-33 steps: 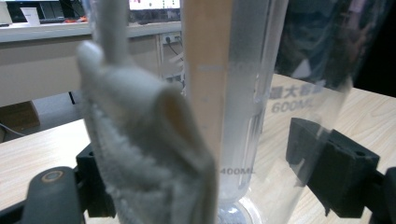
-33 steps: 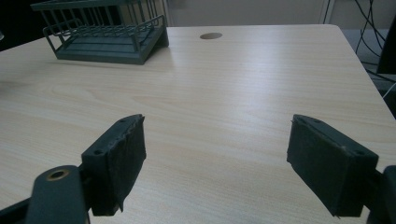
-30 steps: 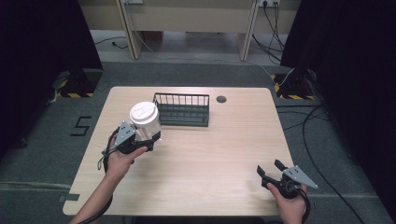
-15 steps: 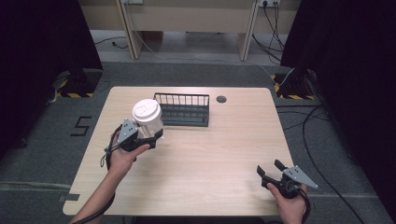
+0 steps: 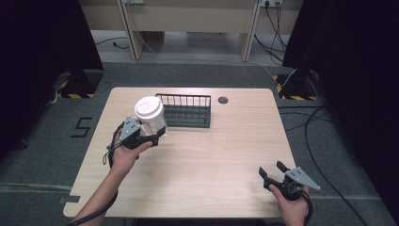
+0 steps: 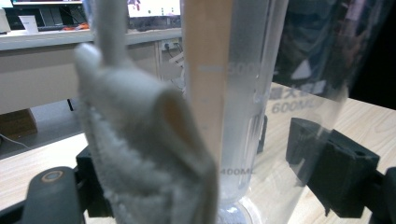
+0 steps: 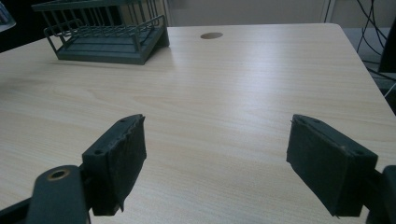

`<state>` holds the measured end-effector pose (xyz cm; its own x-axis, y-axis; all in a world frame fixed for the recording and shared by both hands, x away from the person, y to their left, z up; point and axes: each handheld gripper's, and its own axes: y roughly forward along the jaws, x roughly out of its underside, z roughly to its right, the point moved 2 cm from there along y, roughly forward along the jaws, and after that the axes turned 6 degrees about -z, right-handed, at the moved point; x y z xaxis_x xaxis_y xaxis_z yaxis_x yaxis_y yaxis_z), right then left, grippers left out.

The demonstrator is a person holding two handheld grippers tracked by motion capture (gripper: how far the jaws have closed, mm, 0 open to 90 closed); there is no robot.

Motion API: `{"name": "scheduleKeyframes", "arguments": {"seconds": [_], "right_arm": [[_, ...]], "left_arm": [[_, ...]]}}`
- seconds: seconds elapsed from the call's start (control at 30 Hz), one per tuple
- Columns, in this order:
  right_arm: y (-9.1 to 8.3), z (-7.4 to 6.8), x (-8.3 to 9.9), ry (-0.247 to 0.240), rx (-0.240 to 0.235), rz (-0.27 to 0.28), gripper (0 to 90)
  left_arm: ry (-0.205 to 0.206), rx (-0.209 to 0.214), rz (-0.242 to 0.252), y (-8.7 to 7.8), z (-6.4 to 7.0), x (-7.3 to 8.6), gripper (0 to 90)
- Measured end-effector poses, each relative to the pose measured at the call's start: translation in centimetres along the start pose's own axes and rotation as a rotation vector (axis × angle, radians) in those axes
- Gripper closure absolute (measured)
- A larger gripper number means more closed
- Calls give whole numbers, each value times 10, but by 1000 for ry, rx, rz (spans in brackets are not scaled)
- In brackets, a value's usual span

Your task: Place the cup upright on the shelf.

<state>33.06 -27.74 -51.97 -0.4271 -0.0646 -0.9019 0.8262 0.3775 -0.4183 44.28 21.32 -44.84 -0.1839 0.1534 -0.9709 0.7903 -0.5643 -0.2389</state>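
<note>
I am holding the right hand-held gripper (image 5: 274, 171) low over the near right corner of the tabletop (image 5: 221, 155), its jaws standing wide apart with nothing between them, well away from the dish rack (image 5: 186, 112). I am gripping a clear plastic cup (image 5: 151, 120) with a white lid in the left hand-held gripper (image 5: 150, 134), jaws clamped on its sides, just left of the dish rack's near corner. White cloth (image 6: 144, 154) is showing inside the cup.
</note>
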Motion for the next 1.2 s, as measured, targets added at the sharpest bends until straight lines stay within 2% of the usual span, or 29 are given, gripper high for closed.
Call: {"name": "scheduleKeyframes", "arguments": {"seconds": [1.2], "right_arm": [[0, 0, 0, 10, -8, -4, 205]], "left_arm": [[14, -16, 7, 21, -6, -21, 175]]}}
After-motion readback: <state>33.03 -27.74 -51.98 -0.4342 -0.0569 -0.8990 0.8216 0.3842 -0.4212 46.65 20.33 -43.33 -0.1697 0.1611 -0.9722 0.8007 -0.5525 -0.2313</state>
